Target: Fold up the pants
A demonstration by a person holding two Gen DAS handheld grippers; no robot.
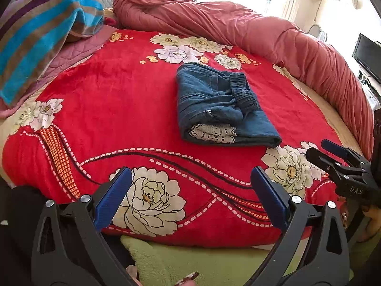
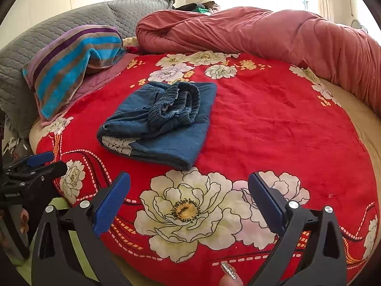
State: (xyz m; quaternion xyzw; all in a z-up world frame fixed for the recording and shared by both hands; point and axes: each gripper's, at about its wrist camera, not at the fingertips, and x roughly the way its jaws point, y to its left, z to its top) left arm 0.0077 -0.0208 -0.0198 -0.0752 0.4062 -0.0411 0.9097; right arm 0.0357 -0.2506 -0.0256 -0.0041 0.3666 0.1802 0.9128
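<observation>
The blue denim pants [image 1: 219,104] lie folded into a compact bundle on the red flowered blanket [image 1: 119,90], with the elastic waistband on top and a white lace trim at the near edge. They also show in the right wrist view [image 2: 162,124]. My left gripper [image 1: 190,186] is open and empty, held back near the bed's front edge, apart from the pants. My right gripper [image 2: 189,190] is open and empty, also near the front edge. The right gripper shows at the right of the left wrist view [image 1: 338,157], and the left gripper at the left of the right wrist view [image 2: 35,166].
A rolled pink-red duvet [image 1: 262,31] lies along the back and right of the bed. A striped towel over a pillow [image 1: 40,31] sits at the back left before a grey quilted headboard [image 2: 71,21]. A green cloth [image 1: 178,262] lies below the front edge.
</observation>
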